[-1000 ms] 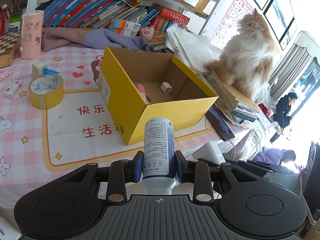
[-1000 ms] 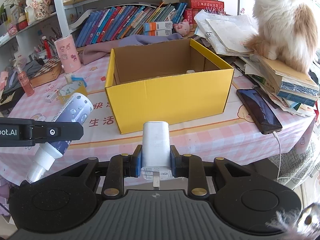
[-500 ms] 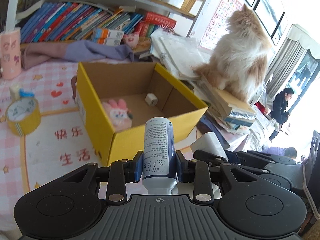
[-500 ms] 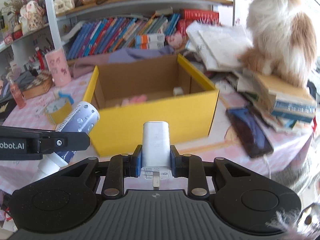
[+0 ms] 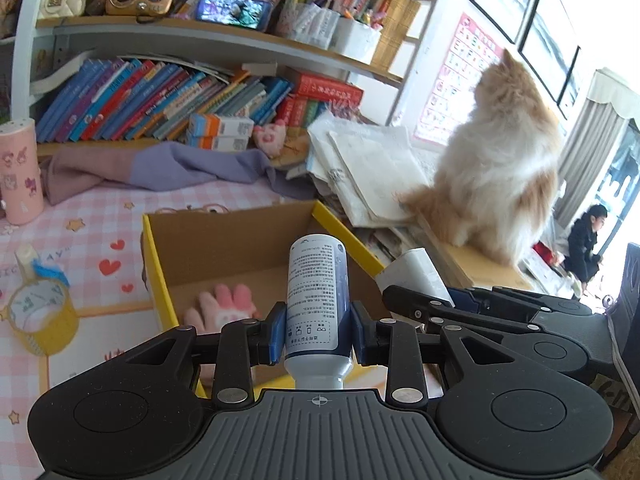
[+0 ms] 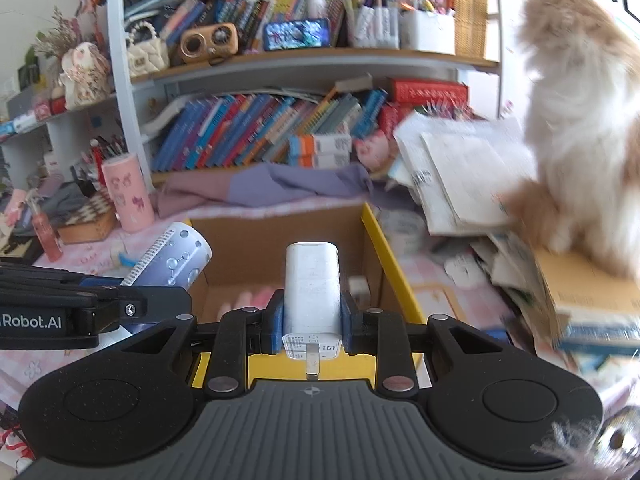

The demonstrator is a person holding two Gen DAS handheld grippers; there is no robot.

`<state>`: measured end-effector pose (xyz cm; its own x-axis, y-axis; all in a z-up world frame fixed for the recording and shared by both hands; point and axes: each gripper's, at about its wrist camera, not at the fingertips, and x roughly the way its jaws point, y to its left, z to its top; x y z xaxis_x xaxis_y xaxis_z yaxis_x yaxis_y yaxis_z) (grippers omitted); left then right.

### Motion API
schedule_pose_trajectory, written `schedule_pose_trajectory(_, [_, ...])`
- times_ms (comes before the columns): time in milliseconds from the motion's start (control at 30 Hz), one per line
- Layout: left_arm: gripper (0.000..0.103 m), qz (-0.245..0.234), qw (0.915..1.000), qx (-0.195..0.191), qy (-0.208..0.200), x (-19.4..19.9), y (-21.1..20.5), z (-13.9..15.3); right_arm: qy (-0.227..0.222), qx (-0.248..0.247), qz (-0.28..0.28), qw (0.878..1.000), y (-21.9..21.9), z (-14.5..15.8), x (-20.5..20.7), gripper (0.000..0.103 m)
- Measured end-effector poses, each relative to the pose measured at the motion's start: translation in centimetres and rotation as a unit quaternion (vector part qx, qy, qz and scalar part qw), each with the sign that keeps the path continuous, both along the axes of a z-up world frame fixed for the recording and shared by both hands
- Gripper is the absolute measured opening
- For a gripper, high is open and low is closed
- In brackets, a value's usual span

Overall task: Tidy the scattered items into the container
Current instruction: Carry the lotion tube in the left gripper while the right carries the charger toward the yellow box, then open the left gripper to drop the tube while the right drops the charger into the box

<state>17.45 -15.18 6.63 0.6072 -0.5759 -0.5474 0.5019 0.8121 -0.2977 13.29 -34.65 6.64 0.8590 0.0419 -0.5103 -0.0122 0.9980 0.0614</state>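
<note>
My left gripper (image 5: pixel 318 334) is shut on a white and blue spray bottle (image 5: pixel 316 296), held over the near wall of the yellow cardboard box (image 5: pixel 158 272). My right gripper (image 6: pixel 312 330) is shut on a white charger block (image 6: pixel 312 292), also over the box (image 6: pixel 394 264). A pink plush toy (image 5: pixel 222 310) lies inside the box, and a small white item (image 6: pixel 358 286) sits near its right wall. The right gripper and its charger (image 5: pixel 416 276) show at the right in the left wrist view. The bottle (image 6: pixel 174 258) and left gripper show at the left in the right wrist view.
A yellow tape roll (image 5: pixel 40 316) and a small white item with a blue piece (image 5: pixel 30 260) lie left of the box. A pink cup (image 5: pixel 18 170) and purple cloth (image 5: pixel 160 170) sit behind. A cat (image 5: pixel 500 176) sits on stacked papers at the right.
Both grippers have risen and moved forward, from in front of the box to over its near wall. Each keeps its hold, the bottle left and the charger right.
</note>
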Motion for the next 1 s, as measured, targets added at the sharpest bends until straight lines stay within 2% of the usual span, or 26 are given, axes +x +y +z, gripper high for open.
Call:
schedule_pose_trajectory(233, [0.031,0.046,0.9988,0.018,-0.003,3.4,-1.9,-0.3,0.012,-0.01,0.054,0.998,-1.5,-0.5,4.9,0.025])
schedule_pose_trajectory(467, [0.031,0.069,0.9959,0.059,-0.001,7.1,-3.4,-1.8,0.047,-0.034,0.106,0.993,-2.1,-2.6,9.8,0.025])
schedule_pose_trajectory(533, [0.031,0.066,0.9944,0.083,-0.001,8.1,-4.0,-2.4,0.06,-0.048,0.125,0.989,-2.0,-3.4,11.3,0.025])
schedule_pose_trajectory(700, [0.031,0.053,0.9893,0.135,0.016,10.4,-5.5,-4.7,0.101,-0.101,0.166,0.976,-1.1,-5.2,14.6,0.025])
schedule_pose_trajectory(833, [0.031,0.039,0.9816,0.185,0.024,11.2,-6.7,-6.6,0.141,-0.148,0.203,0.958,0.2,-7.1,16.1,0.025])
schedule_pose_trajectory(900, [0.031,0.034,0.9769,0.209,0.031,11.4,-7.1,-7.1,0.157,-0.161,0.217,0.95,0.6,-7.9,16.6,0.025])
schedule_pose_trajectory(1000, [0.031,0.026,0.9741,0.224,0.021,11.4,-7.6,-7.0,0.176,-0.161,0.225,0.945,0.9,-8.3,17.2,0.025])
